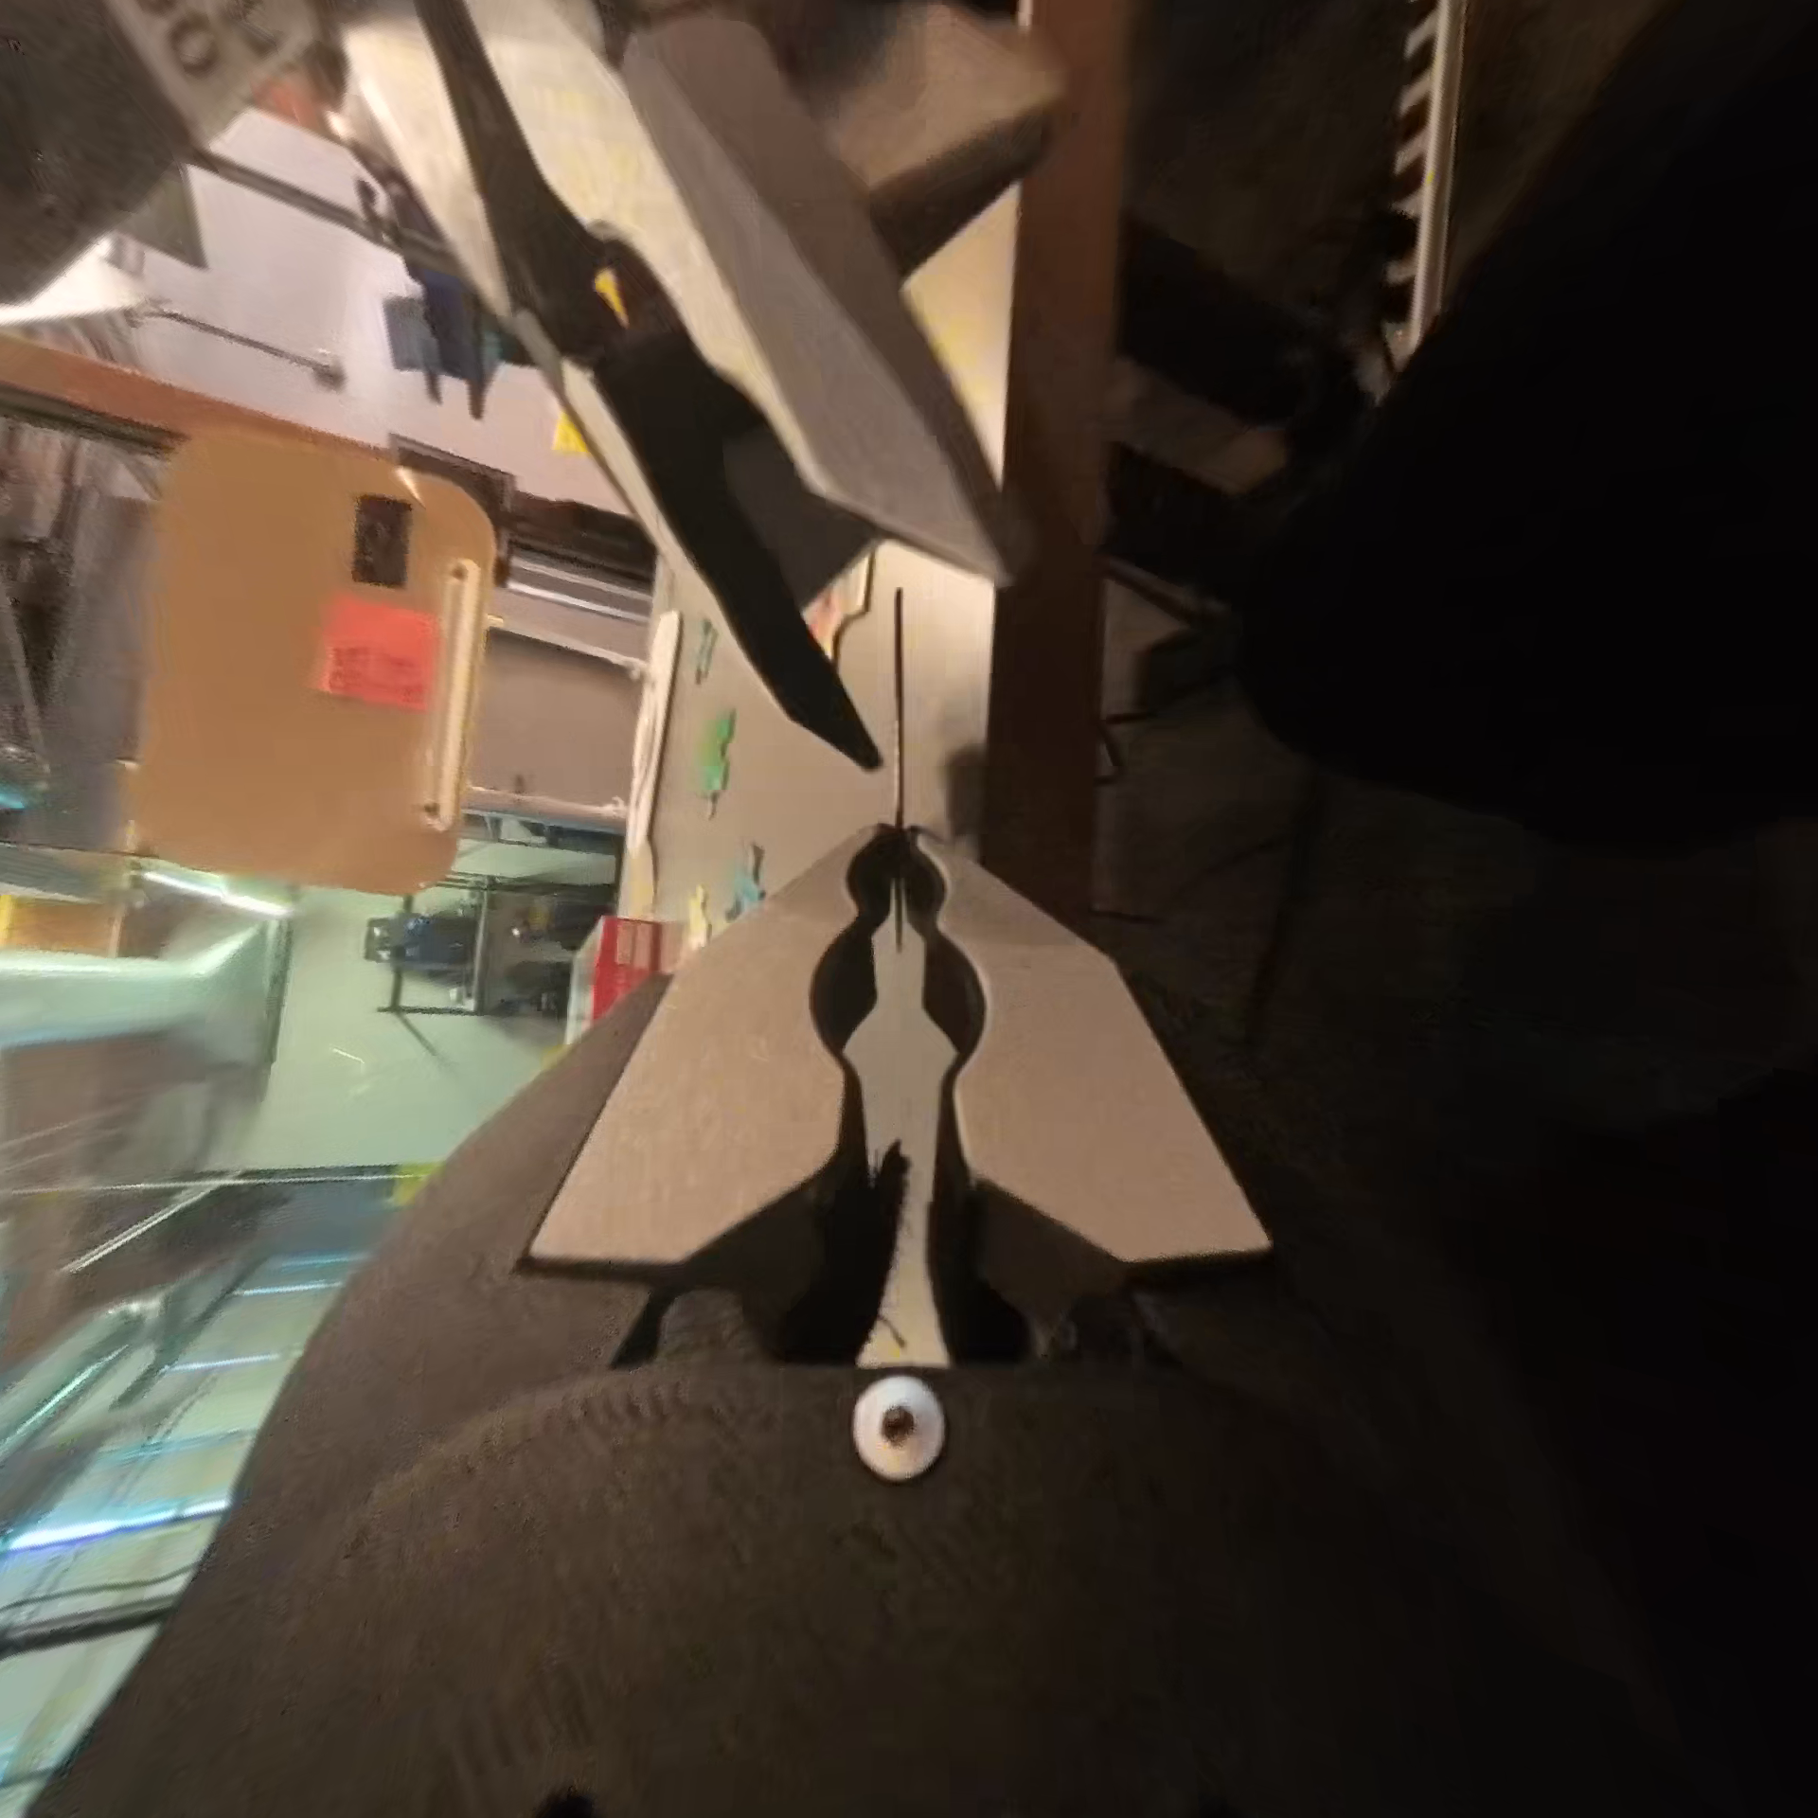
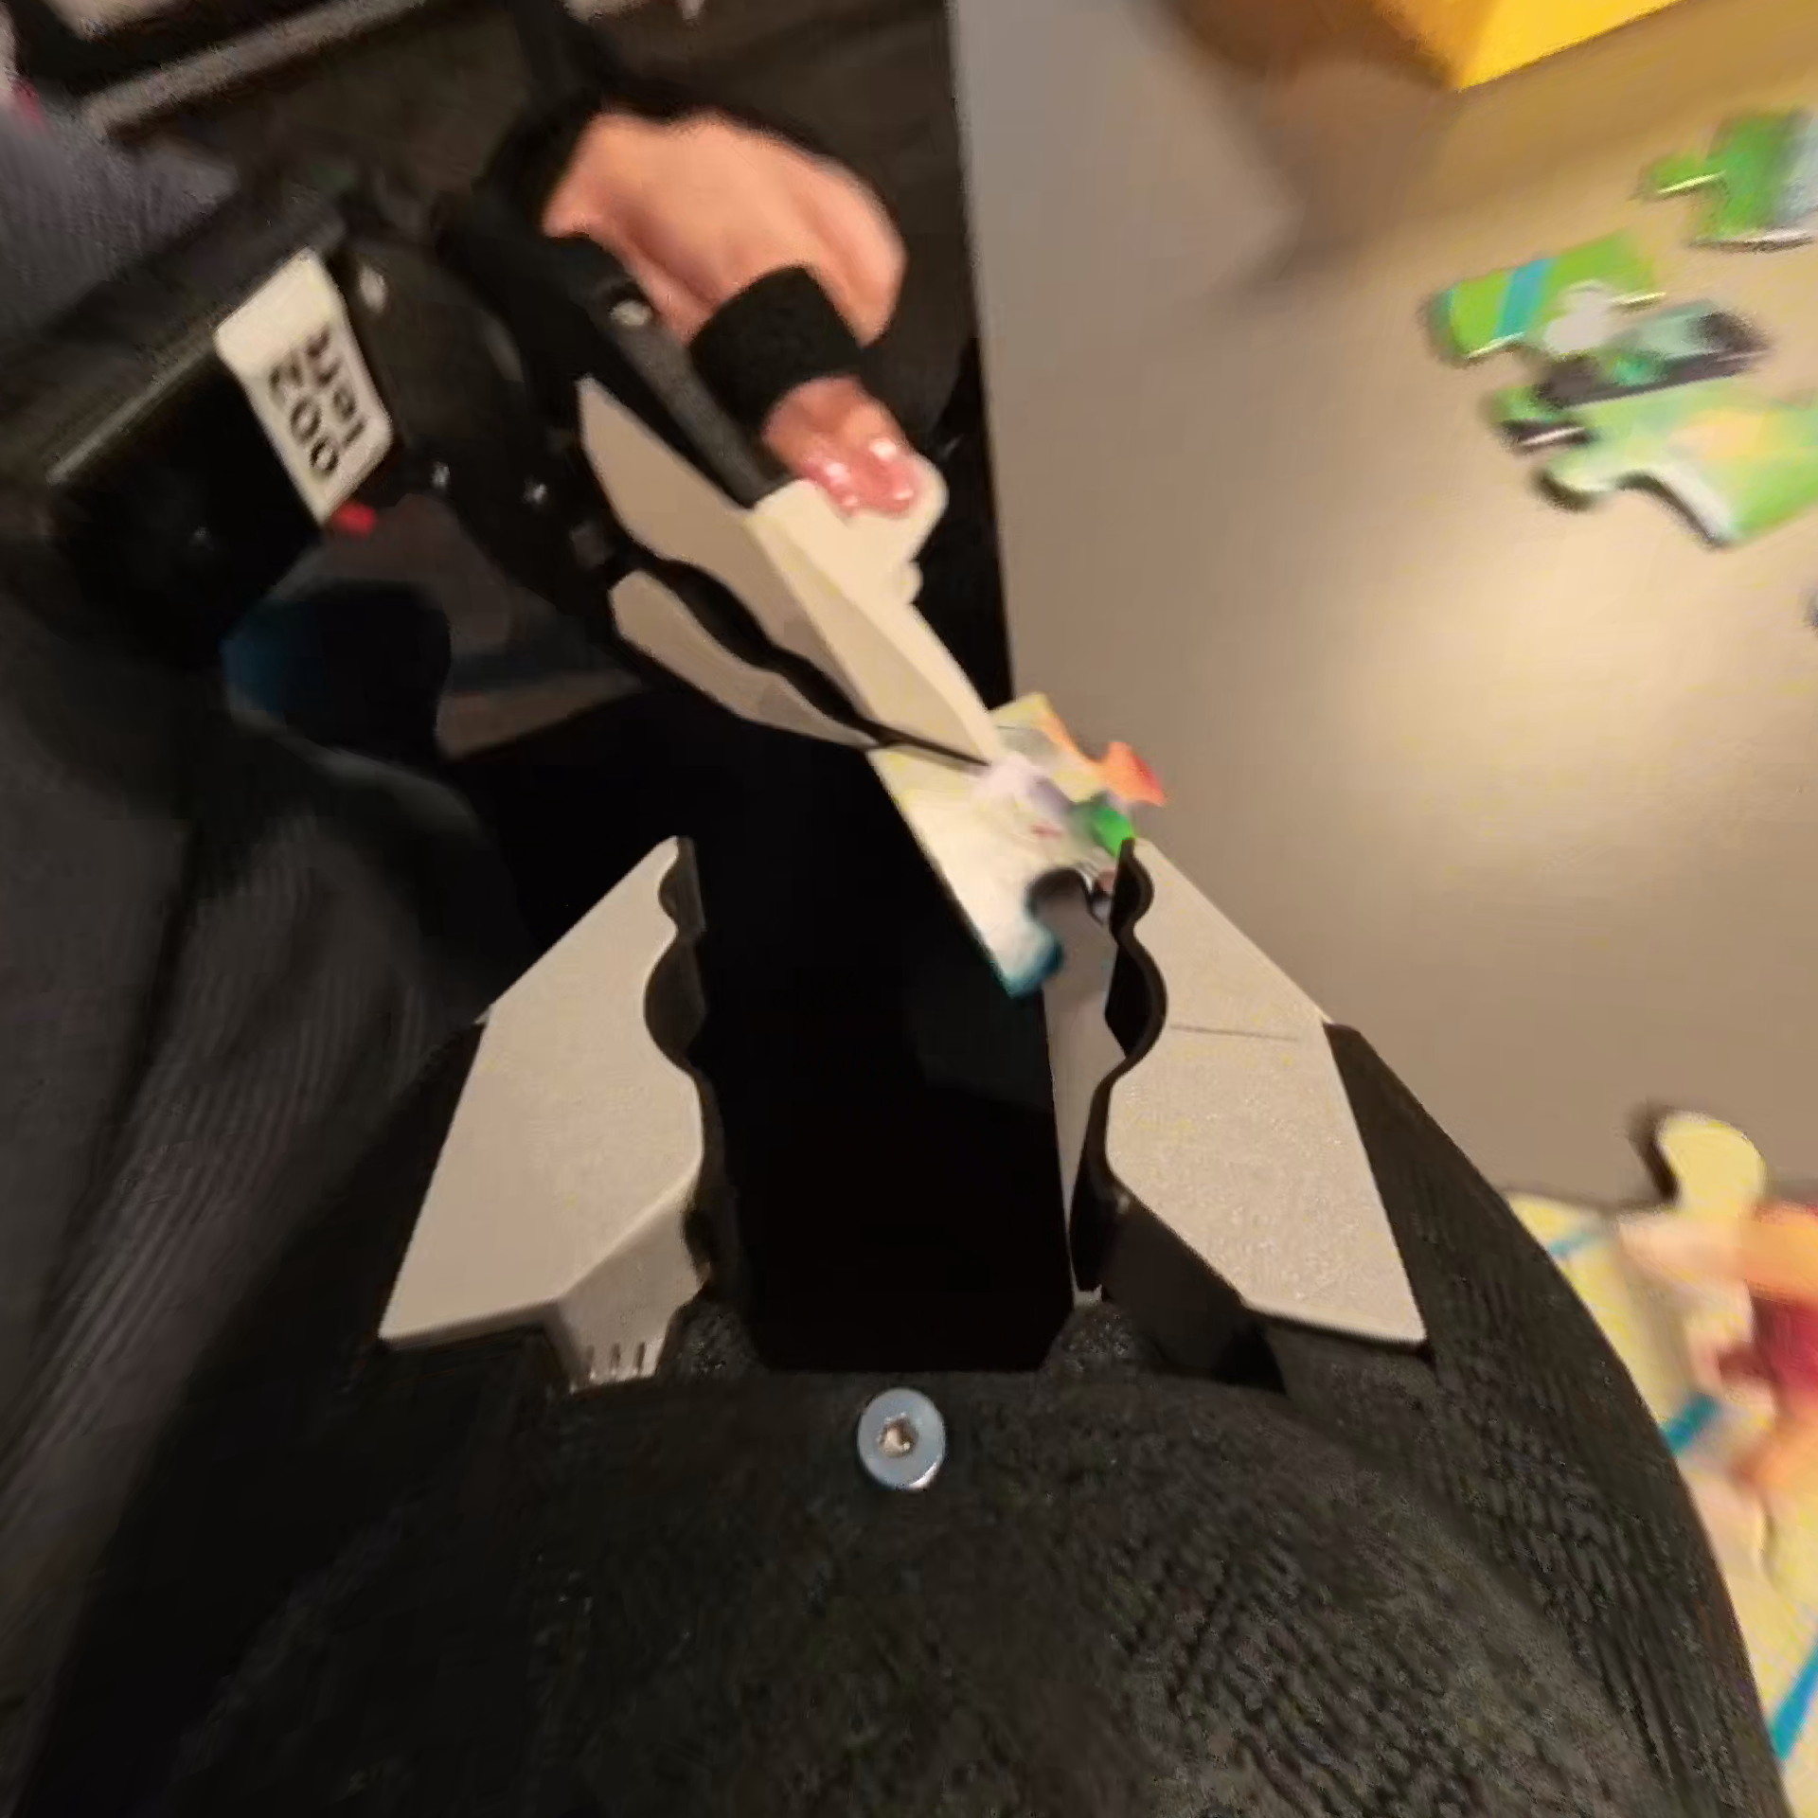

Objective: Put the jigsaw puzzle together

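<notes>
My left gripper is shut on a jigsaw puzzle piece, which I see edge-on as a thin dark line standing out past the fingertips. In the right wrist view the left gripper comes in from the upper left and pinches the same piece, which is white with orange and green print, in the air by the table's edge. My right gripper is open wide. The piece hangs between its fingers, close to the right fingertip. In the left wrist view one black right-gripper finger reaches down beside the piece.
Loose green puzzle pieces lie on the beige table, with another farther off. A joined yellow and red section lies at the lower right. A yellow box sits at the far edge. A person's hand holds the left gripper. My left and right fingertips are right by each other.
</notes>
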`<state>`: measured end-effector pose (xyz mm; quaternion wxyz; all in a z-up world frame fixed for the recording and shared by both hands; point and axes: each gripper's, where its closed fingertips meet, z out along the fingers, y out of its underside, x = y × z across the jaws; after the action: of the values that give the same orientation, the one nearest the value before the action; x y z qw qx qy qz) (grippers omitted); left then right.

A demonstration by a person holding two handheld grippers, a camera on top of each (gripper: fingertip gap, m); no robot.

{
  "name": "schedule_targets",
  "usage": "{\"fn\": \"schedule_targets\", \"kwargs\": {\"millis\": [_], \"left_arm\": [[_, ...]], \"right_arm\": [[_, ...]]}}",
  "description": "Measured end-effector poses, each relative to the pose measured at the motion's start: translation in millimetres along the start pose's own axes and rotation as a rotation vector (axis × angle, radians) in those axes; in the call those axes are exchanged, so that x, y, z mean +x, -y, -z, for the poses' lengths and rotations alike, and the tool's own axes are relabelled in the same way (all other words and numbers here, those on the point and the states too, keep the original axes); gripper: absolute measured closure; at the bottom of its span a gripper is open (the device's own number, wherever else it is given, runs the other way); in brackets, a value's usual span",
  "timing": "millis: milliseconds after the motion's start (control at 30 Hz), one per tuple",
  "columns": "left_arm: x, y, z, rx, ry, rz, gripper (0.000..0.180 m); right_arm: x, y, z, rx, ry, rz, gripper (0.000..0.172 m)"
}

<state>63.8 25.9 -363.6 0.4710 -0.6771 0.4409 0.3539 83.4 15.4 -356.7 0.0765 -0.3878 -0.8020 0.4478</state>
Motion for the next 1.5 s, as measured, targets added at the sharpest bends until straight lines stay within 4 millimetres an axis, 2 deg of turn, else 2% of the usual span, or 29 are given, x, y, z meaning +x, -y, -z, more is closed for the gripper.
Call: {"fn": "schedule_targets", "kwargs": {"millis": [33, 133, 200, 300, 367, 433, 500, 567, 600, 667, 700, 767, 833, 967, 1233, 1500], "left_arm": [[-8, 4, 4, 0.007, 0.042, 0.008, 0.180], [-42, 10, 12, -0.010, 0.251, -0.010, 0.180], [-62, 15, 10, -0.030, 0.360, -0.057, 0.180], [-75, 30, -10, -0.026, 0.431, -0.128, 0.180], [-77, 45, -27, -0.012, 0.449, -0.192, 0.180], [-85, 58, -42, 0.013, 0.476, -0.206, 0.180], [-89, 62, -61, 0.042, 0.404, -0.077, 0.169], [-90, 62, -76, 0.086, 0.308, 0.154, 0.129], [-84, 59, -85, 0.088, 0.224, 0.236, 0.115], [-67, 57, -99, 0.095, 0.046, 0.342, 0.119], [-58, 58, -104, 0.101, -0.035, 0.380, 0.122], [-42, 60, -113, 0.093, -0.195, 0.436, 0.141], [-30, 58, -121, 0.047, -0.326, 0.478, 0.149], [-15, 51, -134, -0.031, -0.491, 0.566, 0.149], [-13, 32, -135, -0.096, -0.571, 0.676, 0.169], [-11, 31, -132, -0.050, -0.606, 0.742, 0.176]], "right_arm": [[4, 5, 9, 0.067, -0.049, -0.048, 0.089], [18, 21, 44, 0.328, -0.160, -0.347, 0.114], [17, 29, 61, 0.483, -0.057, -0.557, 0.118], [22, 34, 71, 0.580, 0.080, -0.714, 0.126], [27, 44, 84, 0.664, 0.150, -0.746, 0.145], [42, 43, 98, 0.699, 0.133, -0.746, 0.165], [57, 39, 116, 0.702, 0.125, -0.710, 0.172], [84, 33, 140, 0.682, 0.046, -0.666, 0.172], [101, 23, 149, 0.615, -0.027, -0.630, 0.172], [130, 4, 160, 0.453, -0.101, -0.603, 0.172], [138, -2, 161, 0.385, -0.088, -0.616, 0.172], [147, -12, 157, 0.239, -0.055, -0.624, 0.172], [152, -24, 152, 0.096, -0.021, -0.616, 0.172], [159, -30, 145, 0.016, 0.054, -0.665, 0.172], [166, -43, 140, -0.001, 0.140, -0.768, 0.172], [166, -57, 131, -0.045, 0.200, -0.852, 0.172]]}}
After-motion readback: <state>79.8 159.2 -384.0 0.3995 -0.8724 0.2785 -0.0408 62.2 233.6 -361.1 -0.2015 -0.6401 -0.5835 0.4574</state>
